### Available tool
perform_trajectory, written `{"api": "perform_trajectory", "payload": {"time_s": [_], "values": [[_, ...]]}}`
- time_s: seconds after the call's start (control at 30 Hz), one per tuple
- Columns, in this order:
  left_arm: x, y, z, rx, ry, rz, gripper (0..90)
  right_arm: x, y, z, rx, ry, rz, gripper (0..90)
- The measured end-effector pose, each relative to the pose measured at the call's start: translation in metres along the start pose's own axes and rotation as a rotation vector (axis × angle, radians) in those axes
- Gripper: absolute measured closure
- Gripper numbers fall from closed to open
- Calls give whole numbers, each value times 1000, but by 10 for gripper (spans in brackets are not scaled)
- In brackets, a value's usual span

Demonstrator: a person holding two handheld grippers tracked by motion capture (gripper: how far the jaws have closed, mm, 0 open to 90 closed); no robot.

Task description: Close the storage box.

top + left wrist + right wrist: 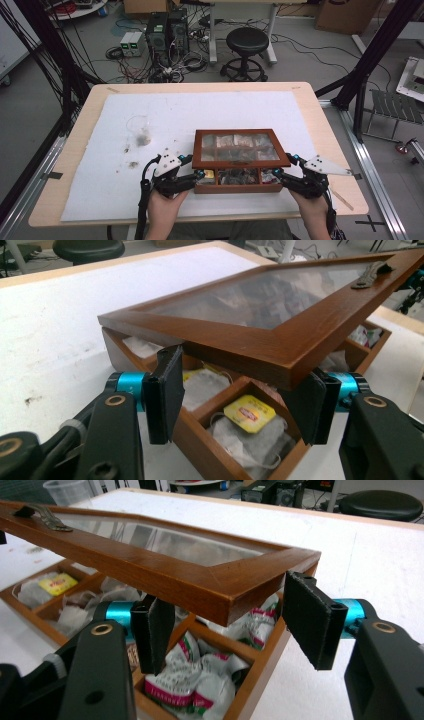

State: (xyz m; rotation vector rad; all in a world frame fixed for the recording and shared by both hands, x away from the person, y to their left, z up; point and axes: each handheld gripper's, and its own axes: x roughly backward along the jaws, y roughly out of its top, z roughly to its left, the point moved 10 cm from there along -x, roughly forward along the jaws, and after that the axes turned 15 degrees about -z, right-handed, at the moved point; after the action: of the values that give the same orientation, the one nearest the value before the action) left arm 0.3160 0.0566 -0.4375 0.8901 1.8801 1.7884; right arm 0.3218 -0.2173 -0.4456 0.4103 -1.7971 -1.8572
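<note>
We found the brown wooden glass-lidded tea box [239,165] on the white-covered bench [115,150], lid [260,315] half-raised; left hand-held gripper [240,395] and right hand-held gripper [232,625] straddled its front corners, jaws apart, gripping nothing, apparently supporting it.

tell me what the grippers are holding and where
The raised lid, at its two front corners. Each corner seems to rest on open jaws, left gripper and right gripper, propped rather than pinched.

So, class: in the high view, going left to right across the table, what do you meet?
Clear plastic cup → left gripper → wooden tea box with its glass lid raised → right gripper.
</note>
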Motion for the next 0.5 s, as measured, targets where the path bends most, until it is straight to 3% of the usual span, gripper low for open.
{"api": "perform_trajectory", "payload": {"time_s": [0.5], "values": [[8, -25, -11, -20, 2, 65, 416, 14, -26, 8, 16, 8, 52, 399]]}}
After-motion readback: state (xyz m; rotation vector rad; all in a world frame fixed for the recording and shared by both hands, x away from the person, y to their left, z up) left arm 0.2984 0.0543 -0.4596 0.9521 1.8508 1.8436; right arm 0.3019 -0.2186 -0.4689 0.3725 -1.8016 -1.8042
